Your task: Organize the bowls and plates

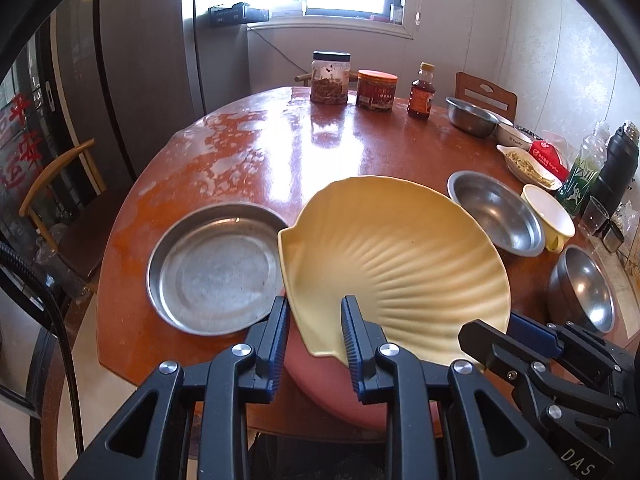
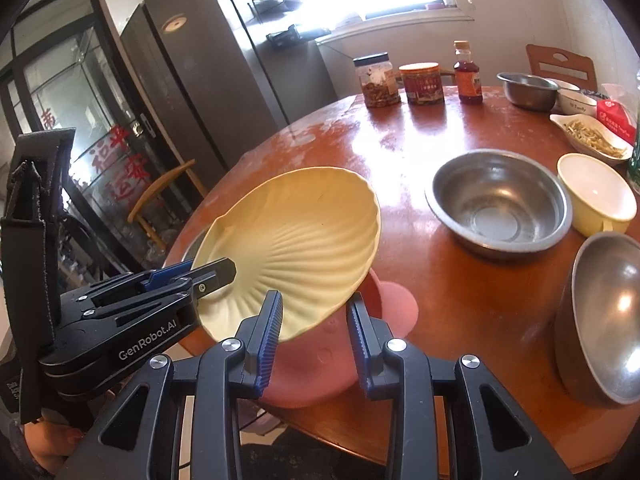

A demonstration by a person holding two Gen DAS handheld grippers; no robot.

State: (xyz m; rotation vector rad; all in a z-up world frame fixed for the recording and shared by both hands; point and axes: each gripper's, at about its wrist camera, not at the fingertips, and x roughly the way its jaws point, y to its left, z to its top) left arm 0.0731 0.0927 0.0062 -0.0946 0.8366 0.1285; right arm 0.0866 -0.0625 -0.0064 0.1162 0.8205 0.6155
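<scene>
A cream shell-shaped plate [image 1: 396,256] is tilted up over a pink plate [image 1: 320,376] at the table's near edge. My left gripper [image 1: 316,336] has its jaws astride the shell plate's near-left rim, a visible gap still between them. My right gripper [image 2: 314,330] is open with its jaws astride the plate's [image 2: 296,240] right rim, above the pink plate [image 2: 316,364]. In the right wrist view the left gripper [image 2: 216,274] shows with one finger on top of the plate and one below. A flat steel plate [image 1: 216,272] lies left.
Steel bowls [image 1: 500,212] [image 1: 584,288] [image 1: 472,116] and a cream cup [image 1: 548,216] stand on the right of the round brown table [image 1: 280,160]. Jars [image 1: 330,78] [image 1: 376,90] and a bottle [image 1: 420,92] are at the back. A dish of food [image 1: 528,164] and flasks are far right.
</scene>
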